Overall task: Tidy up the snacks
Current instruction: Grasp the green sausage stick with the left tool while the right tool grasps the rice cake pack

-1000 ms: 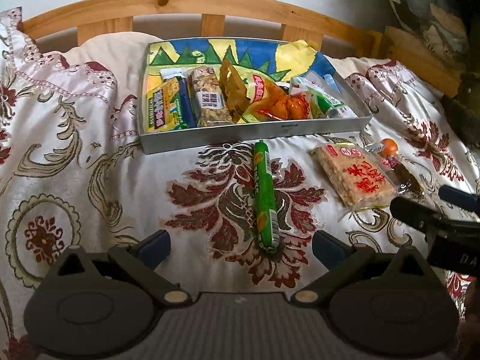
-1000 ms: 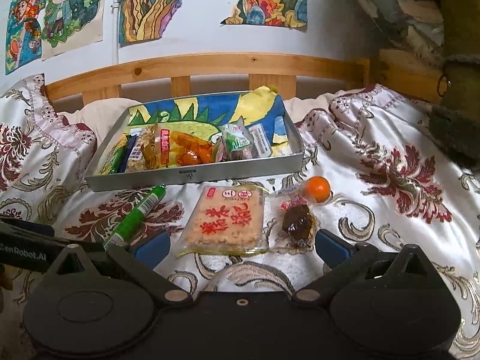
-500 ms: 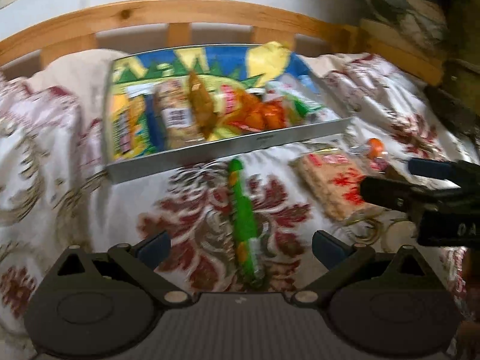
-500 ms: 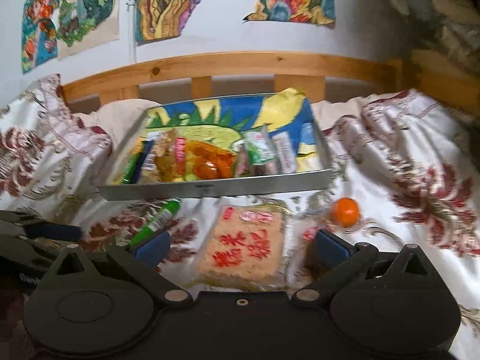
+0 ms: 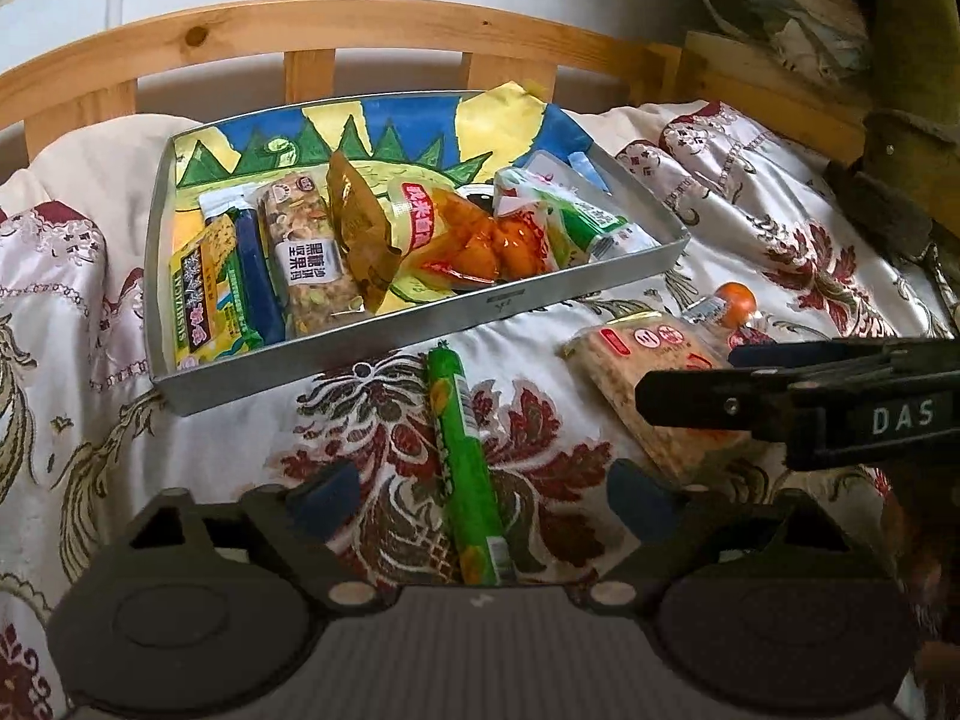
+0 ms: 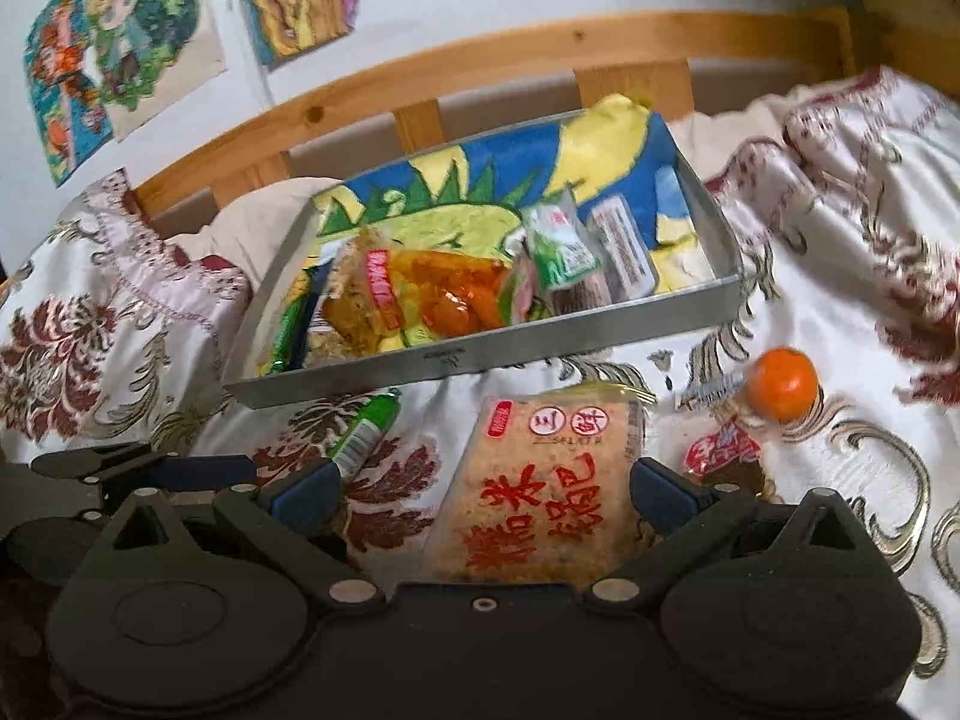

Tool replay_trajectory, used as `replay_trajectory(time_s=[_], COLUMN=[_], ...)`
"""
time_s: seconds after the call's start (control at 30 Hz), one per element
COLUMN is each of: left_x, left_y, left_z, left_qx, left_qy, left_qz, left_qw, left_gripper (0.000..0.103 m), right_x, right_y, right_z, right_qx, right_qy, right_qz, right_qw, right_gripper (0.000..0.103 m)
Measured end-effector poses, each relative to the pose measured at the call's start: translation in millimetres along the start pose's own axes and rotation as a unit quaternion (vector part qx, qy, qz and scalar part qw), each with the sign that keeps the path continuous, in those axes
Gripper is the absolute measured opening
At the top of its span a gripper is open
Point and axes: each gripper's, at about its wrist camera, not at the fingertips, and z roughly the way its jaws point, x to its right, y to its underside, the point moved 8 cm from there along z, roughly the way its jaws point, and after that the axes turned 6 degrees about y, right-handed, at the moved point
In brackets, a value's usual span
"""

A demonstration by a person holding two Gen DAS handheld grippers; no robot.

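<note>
1. The green sausage stick [image 5: 465, 468] lies on the bed cover [image 5: 90, 312], just in front of the metal tray [image 5: 420, 324], its long axis running from the tray back toward the left gripper [image 5: 489, 501].
2. That axis runs nearly straight along the left gripper's pointing line, so its near end sits between the jaws, which are closing but have not yet touched it; the pads would meet its sides squarely.
3. The rice cracker packet [image 6: 540, 480] lies flat directly ahead of the right gripper [image 6: 483, 489], its near part between wide-apart jaws; no contact shows.
4. The left hand is plainly nearer the stick, the right nearer the packet.
5. A small orange [image 6: 783, 383] and a dark wrapped sweet [image 6: 723, 456] lie to the right of the packet.
</note>
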Motion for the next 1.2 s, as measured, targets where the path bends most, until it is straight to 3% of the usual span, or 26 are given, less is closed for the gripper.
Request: replay_trajectory(time_s=[0.17,0.33,0.43,0.67,0.73,0.8,0.9,1.2], left_x=[-6,-13,-17,-13,-9,-6,-5,-7], left_y=[-2,-5,-6,-4,-2,1,3,0], left_z=[9,15,18,17,14,12,11,21], left_qx=[-0.007,-0.013,-0.020,-0.033,-0.036,-0.039,-0.045,-0.070], left_qy=[0.005,-0.014,-0.017,-0.022,-0.018,-0.012,-0.006,-0.002], left_qz=[-0.019,-0.021,-0.033,-0.014,-0.005,0.004,0.006,-0.004], left_qw=[0.9998,0.9996,0.9991,0.9991,0.9992,0.9991,0.9990,0.9976], left_gripper=[0.068,0.047,0.041,0.031,0.028,0.028,0.028,0.029], right_x=[6,5,3,-10,-12,-11,-11,-14], right_y=[3,8,12,19,20,19,21,23], right_z=[8,9,11,25,27,27,24,27], right_qx=[-0.005,0.001,0.002,-0.016,-0.016,-0.014,-0.010,-0.021], right_qy=[0.021,0.031,0.040,0.079,0.083,0.085,0.084,0.088], right_qz=[-0.002,-0.026,-0.043,-0.107,-0.114,-0.112,-0.116,-0.130], right_qw=[1.000,0.999,0.998,0.991,0.990,0.990,0.990,0.987], right_gripper=[0.099,0.097,0.097,0.099,0.095,0.084,0.080,0.083])
